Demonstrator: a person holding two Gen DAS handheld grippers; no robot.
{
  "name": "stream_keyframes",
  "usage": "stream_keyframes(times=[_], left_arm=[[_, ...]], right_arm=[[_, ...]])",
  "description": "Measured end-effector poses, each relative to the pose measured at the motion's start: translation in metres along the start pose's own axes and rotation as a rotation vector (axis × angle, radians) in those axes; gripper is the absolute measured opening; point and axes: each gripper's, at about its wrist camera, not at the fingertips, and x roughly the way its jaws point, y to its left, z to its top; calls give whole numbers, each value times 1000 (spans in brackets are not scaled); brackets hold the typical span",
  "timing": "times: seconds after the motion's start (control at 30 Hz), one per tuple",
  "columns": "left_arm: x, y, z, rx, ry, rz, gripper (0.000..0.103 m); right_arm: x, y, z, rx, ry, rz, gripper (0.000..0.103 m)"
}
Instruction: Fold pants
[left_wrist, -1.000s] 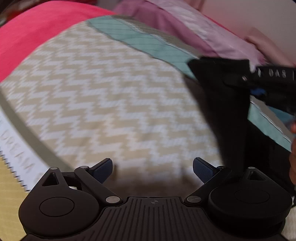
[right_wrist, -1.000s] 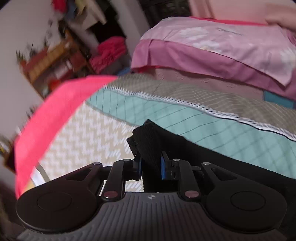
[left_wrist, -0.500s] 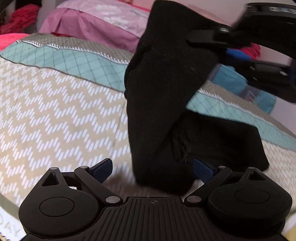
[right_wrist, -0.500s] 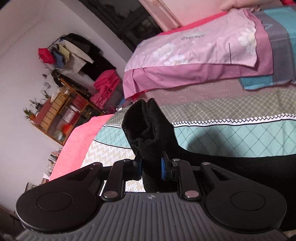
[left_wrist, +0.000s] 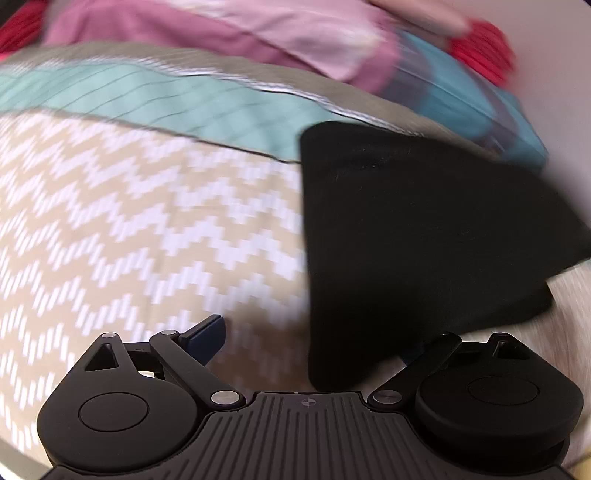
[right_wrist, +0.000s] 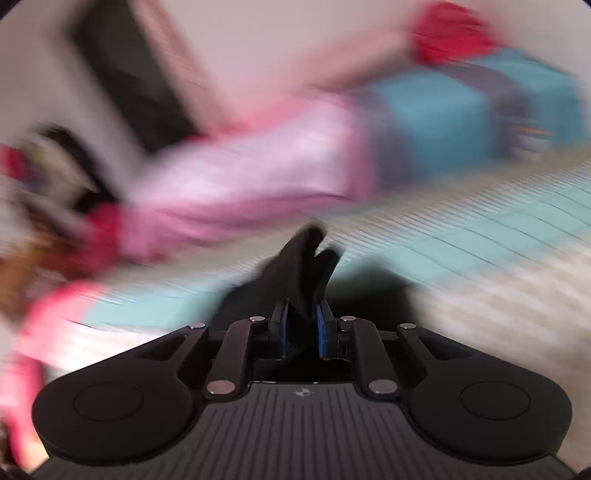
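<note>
1. Pants (left_wrist: 424, 229): black, matte, doubled into a flat slab on zigzag bedspread (left_wrist: 129, 221).
2. Right gripper (right_wrist: 302, 325): clamped tight on a bunched black fold.
3. Left gripper (left_wrist: 314, 343): spread wide, grasping nothing; cloth edge lying between fingers.

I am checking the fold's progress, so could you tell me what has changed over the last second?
The right gripper has carried its pinched bunch of the black pants across the bedspread. The fabric that hung up half a second ago now lies flat, doubled over. The left gripper has stayed open, now with the pants' edge between its fingers. The right gripper's hold has not been released.
</note>
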Motion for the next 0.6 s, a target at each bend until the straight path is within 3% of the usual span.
stream_keyframes(times=[0.07,0.17,0.23,0.27,0.3,0.33,0.43,0.47,0.5,0.53,0.6], left_arm=[[-10,-3,-6,72,19,-68,103],[-34,1,-12,154,31,-159,103],[-50,2,-12,186,13,-177,103],[-56,3,-8,188,2,-180,103],[-59,4,-3,180,-10,-184,103],[-61,5,3,164,-24,-187,103],[-55,7,27,114,-65,-177,103],[-50,1,32,105,-72,-163,103],[-41,-3,39,99,-74,-141,103],[-34,-5,44,93,-73,-122,103],[-15,-14,52,80,-50,-96,103]], right_arm=[[16,-25,-18,46,104,-127,7],[4,-37,-17,116,47,-93,11],[-1,-33,-2,118,-24,-75,44],[-1,-28,4,111,-47,-51,67],[2,-24,10,103,-61,-29,77],[8,-18,14,90,-63,-12,78],[37,-5,17,58,-22,-8,78],[49,-3,15,57,7,-20,72],[62,-2,12,59,49,-28,39],[71,1,8,48,91,-3,20],[61,16,4,-39,69,-15,12]])
